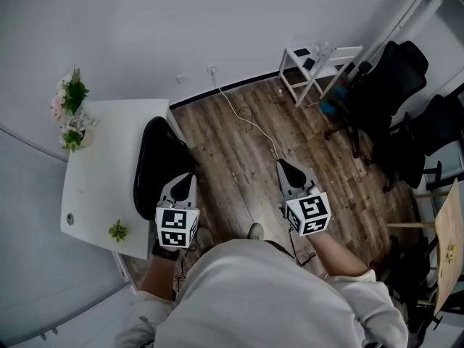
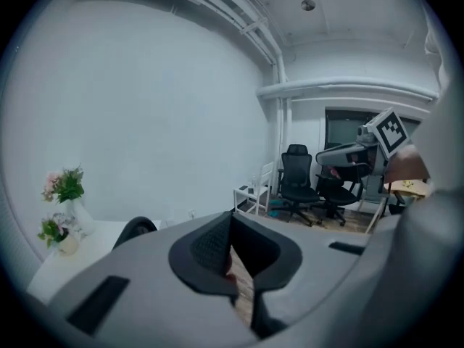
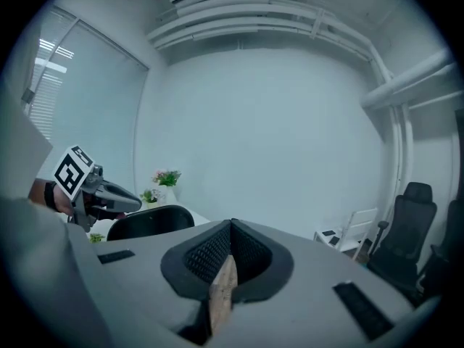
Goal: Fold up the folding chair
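left gripper (image 1: 186, 182) and right gripper (image 1: 285, 168) both clenched with nothing between the jaws, held above the wooden floor (image 1: 239, 143); black folding chair (image 1: 154, 167) stands against the edge of the white table (image 1: 109, 158), just beside the left gripper, gripped by neither.

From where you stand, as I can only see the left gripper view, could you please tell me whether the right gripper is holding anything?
Observer: No, the right gripper is shut, nothing between its jaws.
Operator: Is the floor ahead free?
Observer: A white cable runs over the wood floor from the wall toward the right gripper.
Operator: Anything on the table nearer me?
Observer: A small green plant sits by the white table's near edge, left of the left gripper.
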Tool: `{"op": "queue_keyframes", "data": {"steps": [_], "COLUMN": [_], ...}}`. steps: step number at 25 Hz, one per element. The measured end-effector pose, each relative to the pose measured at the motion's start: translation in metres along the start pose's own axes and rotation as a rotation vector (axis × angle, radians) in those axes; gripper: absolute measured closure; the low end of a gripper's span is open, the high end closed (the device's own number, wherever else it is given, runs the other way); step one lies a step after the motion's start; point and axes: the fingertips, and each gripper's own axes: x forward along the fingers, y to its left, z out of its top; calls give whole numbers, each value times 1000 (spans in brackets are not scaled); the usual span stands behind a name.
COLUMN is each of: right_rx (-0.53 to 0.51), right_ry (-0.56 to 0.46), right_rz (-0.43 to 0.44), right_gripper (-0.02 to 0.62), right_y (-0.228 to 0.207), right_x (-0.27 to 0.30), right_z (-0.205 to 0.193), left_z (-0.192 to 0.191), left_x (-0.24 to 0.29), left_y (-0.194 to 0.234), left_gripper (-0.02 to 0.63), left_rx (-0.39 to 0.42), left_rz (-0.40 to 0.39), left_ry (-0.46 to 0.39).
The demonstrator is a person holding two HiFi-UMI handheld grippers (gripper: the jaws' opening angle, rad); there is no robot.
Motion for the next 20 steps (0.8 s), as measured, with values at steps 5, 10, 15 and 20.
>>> {"op": "queue_keyframes", "data": {"steps": [5, 10, 15, 20], "right_rx": [25, 45, 39, 29], "right_ry": [0, -7, -11, -15], "right_rz": [-40, -52, -45, -43], "right_gripper": [581, 581, 581, 581], "right_y": [-11, -14, -15, -15], "right_x": [-24, -34, -36, -32], "right_z": [-11, -17, -15, -14], "left_z": [1, 3, 7, 2], "left_x": [5, 8, 11, 12], "left_y": [-19, -27, -32, -29], "left_gripper": [598, 597, 598, 598], "left_rx": [-9, 6, 14, 17], "left_rz": [-43, -55, -56, -59], "left_ry": [4, 0, 6, 17]}}
